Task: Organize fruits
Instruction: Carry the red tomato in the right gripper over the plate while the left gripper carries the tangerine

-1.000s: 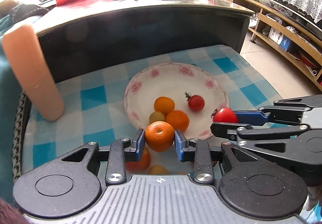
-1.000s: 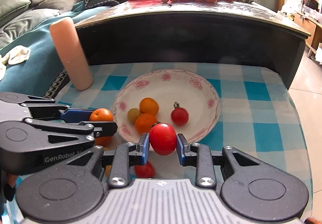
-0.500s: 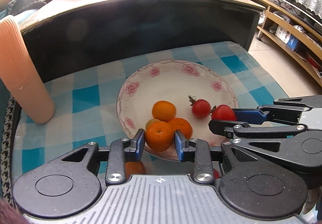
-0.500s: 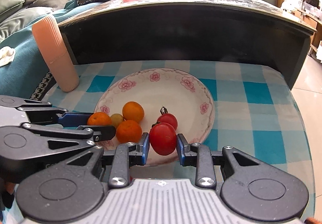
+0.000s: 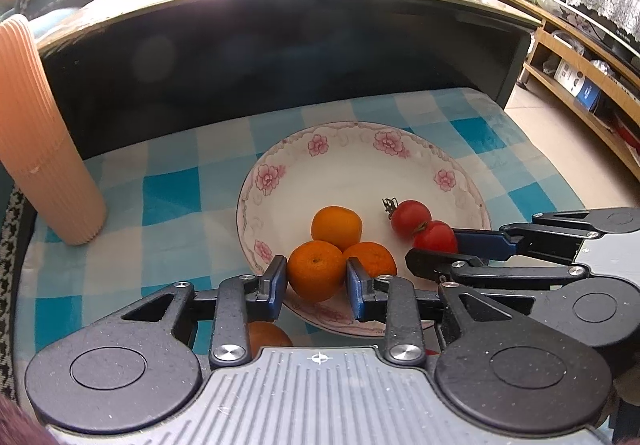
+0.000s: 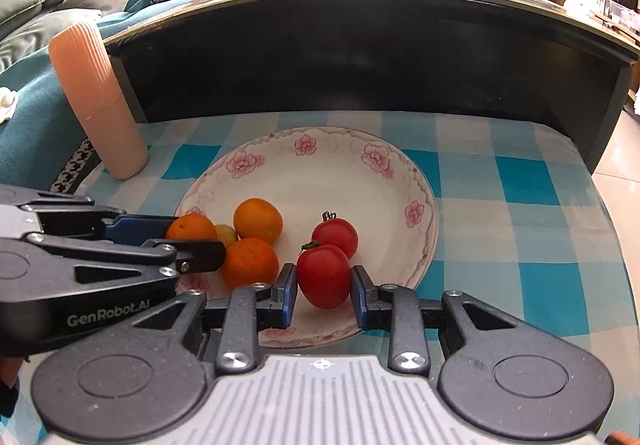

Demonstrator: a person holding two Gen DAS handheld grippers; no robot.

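The left tool [image 5: 317, 277] has its blue-padded fingers closed narrowly on a round orange mandarin [image 5: 316, 271], which sits between the pads over the near rim of a white round plate with pink flower prints [image 5: 360, 165]. In the left wrist view, two more orange mandarins lie on the plate just beyond the held one: one [image 5: 337, 227] at 12 o'clock from it and another [image 5: 372, 259] at about 2 o'clock, touching it. A small yellow-green fruit [image 6: 226, 233] peeks out between the mandarins in the right wrist view.

The right tool [image 6: 324, 287] grips a smooth red tomato with a small green stem [image 6: 323, 273] between its pads, also low over the near part of the plate. A second red tomato with a dark stem [image 6: 335, 237] lies on the plate at 12 o'clock from the held one, touching or nearly touching it. In the right wrist view the left tool comes in from 9 o'clock, with the two tools close side by side.

The plate rests on a blue-and-white checked cloth [image 6: 500, 213] covering the tabletop. A ribbed peach-coloured cylinder [image 6: 98, 101] stands upright on the cloth at about 10 o'clock from the plate, well apart from it. Another orange fruit [image 5: 266, 337] shows under the left tool, off the plate at its near edge.
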